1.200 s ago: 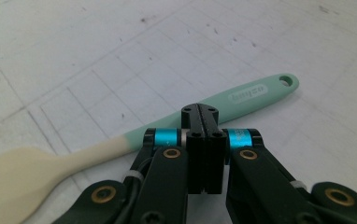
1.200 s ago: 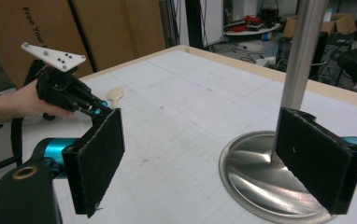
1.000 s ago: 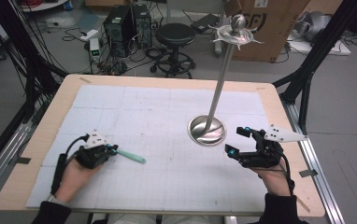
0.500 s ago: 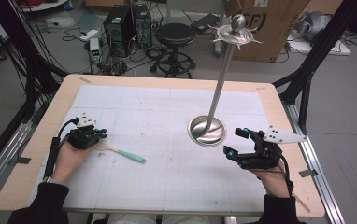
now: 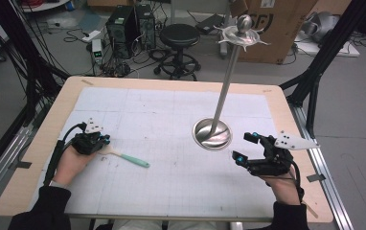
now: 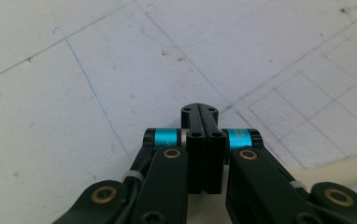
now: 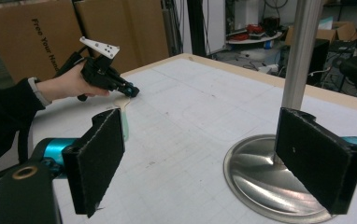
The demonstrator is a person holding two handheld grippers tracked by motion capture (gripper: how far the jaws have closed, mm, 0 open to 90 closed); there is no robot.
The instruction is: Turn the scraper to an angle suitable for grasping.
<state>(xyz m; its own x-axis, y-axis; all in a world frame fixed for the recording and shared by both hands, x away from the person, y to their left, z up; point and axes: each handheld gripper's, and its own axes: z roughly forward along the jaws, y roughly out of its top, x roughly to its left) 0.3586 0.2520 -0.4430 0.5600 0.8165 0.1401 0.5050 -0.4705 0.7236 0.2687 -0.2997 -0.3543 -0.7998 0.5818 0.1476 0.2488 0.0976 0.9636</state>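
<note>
Now left gripper point(image 5: 105, 140) fingers pressed together beside spatula point(image 5: 126, 156); right gripper point(image 5: 246, 146) fingers wide.

The left tongs point(image 6: 199, 112) rise from the bottom centre of the frame, their two black jaws pressed flat together with nothing between them. Turquoise bands sit on either side of the jaws, above brass-coloured pivot pins. Behind them spreads the white worktop point(image 6: 74, 70), marked with faint grid lines and small specks. At the lower right of the frame, a cream-coloured handle point(image 6: 340, 170) lies on the worktop, partly hidden behind the tongs' linkage.
</note>
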